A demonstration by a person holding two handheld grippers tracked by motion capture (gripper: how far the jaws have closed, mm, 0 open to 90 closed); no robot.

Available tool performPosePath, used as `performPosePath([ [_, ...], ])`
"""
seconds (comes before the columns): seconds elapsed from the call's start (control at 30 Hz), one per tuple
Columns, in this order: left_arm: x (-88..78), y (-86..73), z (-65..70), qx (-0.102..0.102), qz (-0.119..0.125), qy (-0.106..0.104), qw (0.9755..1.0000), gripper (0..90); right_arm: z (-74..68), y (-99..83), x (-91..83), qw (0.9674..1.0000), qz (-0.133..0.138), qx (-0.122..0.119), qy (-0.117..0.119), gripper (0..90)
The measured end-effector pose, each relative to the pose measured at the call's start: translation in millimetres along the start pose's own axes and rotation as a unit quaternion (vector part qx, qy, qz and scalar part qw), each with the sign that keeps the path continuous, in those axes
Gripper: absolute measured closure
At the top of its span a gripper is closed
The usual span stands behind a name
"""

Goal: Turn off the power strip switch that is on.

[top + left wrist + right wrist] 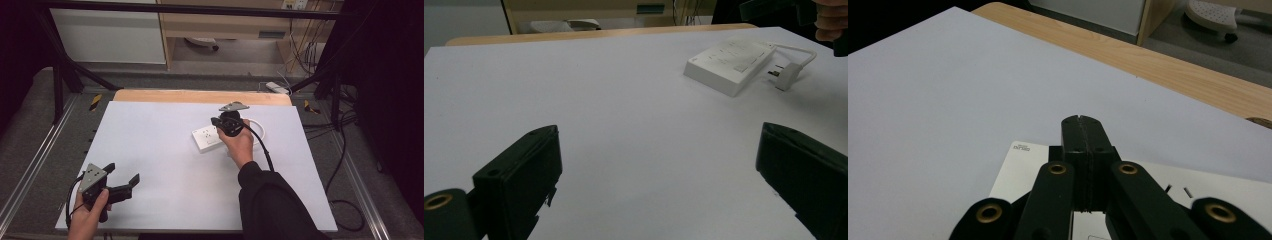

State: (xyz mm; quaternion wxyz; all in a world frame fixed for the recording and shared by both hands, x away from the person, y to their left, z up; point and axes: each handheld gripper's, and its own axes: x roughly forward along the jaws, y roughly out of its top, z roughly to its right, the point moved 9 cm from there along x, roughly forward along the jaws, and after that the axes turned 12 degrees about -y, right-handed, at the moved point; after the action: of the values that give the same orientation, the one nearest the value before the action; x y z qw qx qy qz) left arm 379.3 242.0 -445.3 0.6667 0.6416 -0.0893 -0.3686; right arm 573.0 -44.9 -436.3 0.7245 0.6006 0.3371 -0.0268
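Note:
A white power strip [206, 138] lies flat near the middle of the white table top [160, 150]. Its white cable [259, 126] loops behind it and ends in a plug [786, 76] lying beside the strip [730, 62]. My right gripper [216, 121] is held over the strip's far end, with the jaws pressed together and nothing between them [1081, 121]. The strip's top face [1018, 170] sits just beneath them. My left gripper [122, 173] rests low at the front left, far from the strip, with its jaws wide apart and empty [659, 145].
A wooden strip [200, 96] edges the far side of the table. Metal frame rails [30, 160] run along both sides, and black cables [345, 150] trail on the floor at the right. A cabinet and loose wires stand beyond the table.

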Motion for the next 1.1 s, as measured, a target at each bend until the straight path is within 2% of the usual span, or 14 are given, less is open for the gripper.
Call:
performPosePath([
  [1.1, 0.0, 0.3, 0.0, 0.000, 0.000, -0.001, 1.0000, 4.4, -6.5, -24.3, 5.9, 0.9996, -0.026, -0.001, 0.009, 90.0],
])
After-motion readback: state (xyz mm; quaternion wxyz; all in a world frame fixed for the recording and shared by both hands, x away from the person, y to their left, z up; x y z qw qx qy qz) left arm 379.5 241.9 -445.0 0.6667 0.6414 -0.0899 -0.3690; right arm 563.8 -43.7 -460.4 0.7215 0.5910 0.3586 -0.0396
